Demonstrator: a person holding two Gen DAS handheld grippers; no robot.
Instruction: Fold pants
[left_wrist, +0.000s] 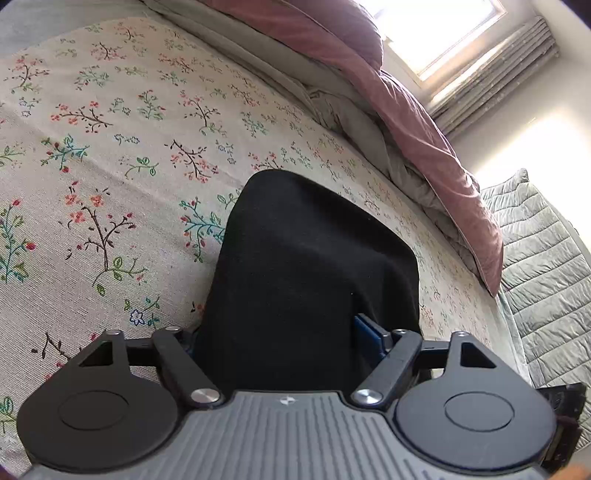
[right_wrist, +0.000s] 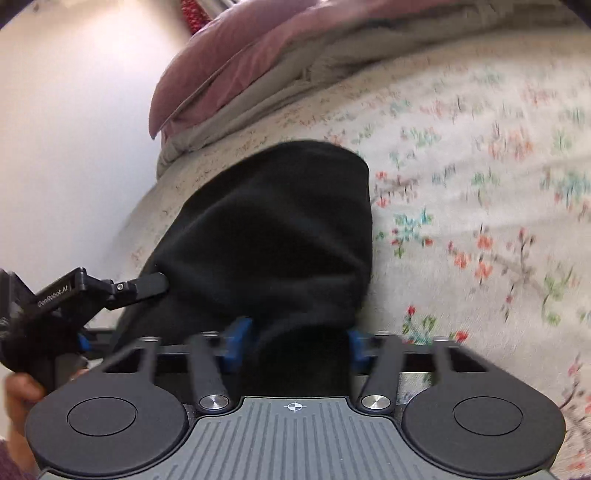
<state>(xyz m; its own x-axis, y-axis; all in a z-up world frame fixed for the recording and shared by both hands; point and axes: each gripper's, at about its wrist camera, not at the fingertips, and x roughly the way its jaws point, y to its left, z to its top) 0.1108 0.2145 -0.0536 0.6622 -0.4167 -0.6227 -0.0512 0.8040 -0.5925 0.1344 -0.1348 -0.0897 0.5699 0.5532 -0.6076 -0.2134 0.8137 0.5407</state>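
Observation:
The black pants (left_wrist: 310, 258) lie bunched on a floral bedsheet (left_wrist: 110, 147), their near end reaching in between my left gripper's (left_wrist: 279, 332) jaws. Those jaws stand wide, astride the cloth; the right blue pad (left_wrist: 365, 328) shows beside it and the left pad is hidden behind it. In the right wrist view the pants (right_wrist: 277, 229) rise in a dark heap. My right gripper (right_wrist: 297, 343) has its blue pads (right_wrist: 240, 339) drawn in on a pinched fold of the near edge. A finger (right_wrist: 147, 286) of the left gripper touches the heap's left side.
A pink duvet (left_wrist: 406, 110) over grey bedding lies along the far side of the bed, also in the right wrist view (right_wrist: 240, 66). A grey quilted cover (left_wrist: 546, 277) sits past the bed's right edge. A hand (right_wrist: 18, 398) holds the left gripper. A white wall (right_wrist: 74, 129) is at left.

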